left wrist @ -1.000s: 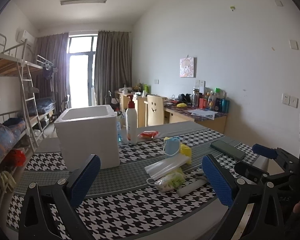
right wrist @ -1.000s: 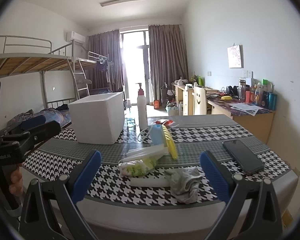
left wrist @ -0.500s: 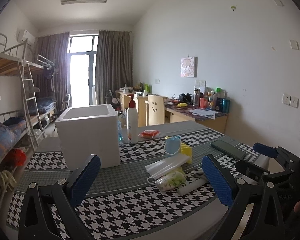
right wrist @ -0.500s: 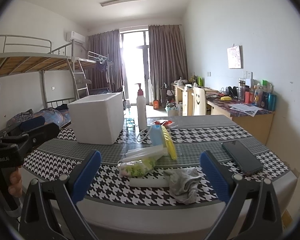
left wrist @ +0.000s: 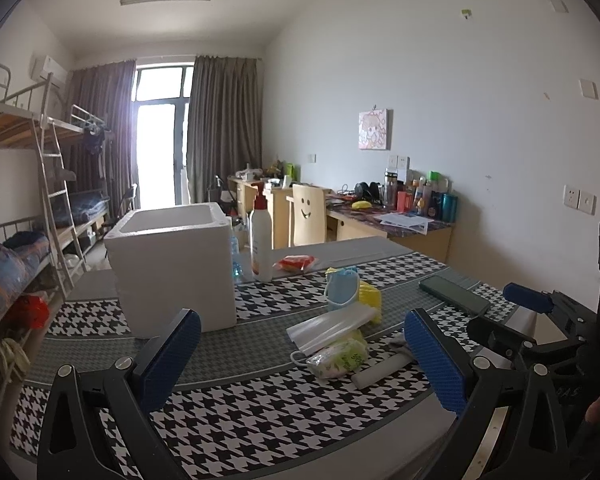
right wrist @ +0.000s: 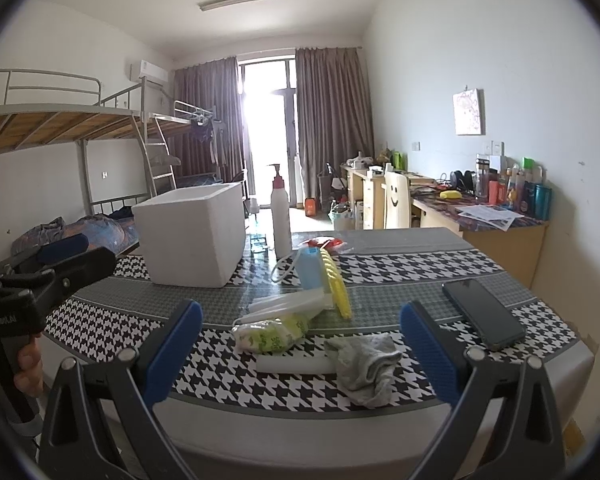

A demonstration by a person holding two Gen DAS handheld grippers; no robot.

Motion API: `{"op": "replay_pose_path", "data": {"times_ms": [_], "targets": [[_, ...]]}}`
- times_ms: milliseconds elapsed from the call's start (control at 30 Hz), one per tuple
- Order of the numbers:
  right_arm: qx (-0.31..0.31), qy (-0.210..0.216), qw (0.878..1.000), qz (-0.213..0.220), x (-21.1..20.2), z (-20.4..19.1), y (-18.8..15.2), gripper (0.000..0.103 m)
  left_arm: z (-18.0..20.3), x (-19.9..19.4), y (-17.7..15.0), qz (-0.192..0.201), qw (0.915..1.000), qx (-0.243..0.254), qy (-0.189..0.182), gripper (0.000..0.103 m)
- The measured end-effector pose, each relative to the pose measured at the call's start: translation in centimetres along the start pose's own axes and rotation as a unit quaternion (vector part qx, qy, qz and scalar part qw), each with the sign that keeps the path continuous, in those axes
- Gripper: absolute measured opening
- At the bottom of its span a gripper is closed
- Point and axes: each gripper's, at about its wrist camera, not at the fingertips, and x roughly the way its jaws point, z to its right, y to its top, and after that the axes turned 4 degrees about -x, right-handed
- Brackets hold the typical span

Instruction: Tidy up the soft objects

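I operate two handheld grippers at the near edge of a table (right wrist: 500,248) covered in black-and-white houndstooth cloth; both are released, jaws spread wide and holding nothing. In the right wrist view, the right gripper (right wrist: 300,354) fills the bottom of the frame, and a crumpled grey sock (right wrist: 364,360) lies on the cloth between its blue pads, slightly right of centre; this is the nearest soft thing, and its long axis runs roughly toward the lower edge of the frame. Just left of the sock sit a green-and-white tissue packet (right wrist: 272,330) and a white tube (right wrist: 296,362), touching or nearly so; I cannot tell which. Behind them, toward the middle of the frame, stand a blue face mask (right wrist: 308,268) and a yellow item I cannot identify. A white foam box (right wrist: 192,236), open at the top, sits left of centre; I judge it the likely container. In the left wrist view, the left gripper (left wrist: 300,364) is at the bottom, and the sock is almost wholly hidden behind its right pad; so the right hand is better placed. The box interior is out of sight in both views.
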Motion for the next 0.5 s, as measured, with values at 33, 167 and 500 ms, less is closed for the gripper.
{"op": "replay_pose_path", "data": {"times_ms": [33, 167, 500], "targets": [[0.001, 0.0, 1.0, 0.0, 0.1, 0.0, 0.0, 0.101, 0.0, 0.1, 0.0, -0.001, 1.0, 0.0, -0.001, 0.102], [0.003, -0.001, 1.0, -0.003, 0.4, 0.1, 0.0, 0.101, 0.0, 0.6, 0.0, -0.007, 1.0, 0.001, -0.004, 0.102], [0.008, -0.005, 1.0, -0.019, 1.7, 0.8, -0.2, 0.101, -0.1, 2.7, -0.2, -0.035, 0.9993, -0.002, -0.011, 0.102]]}}
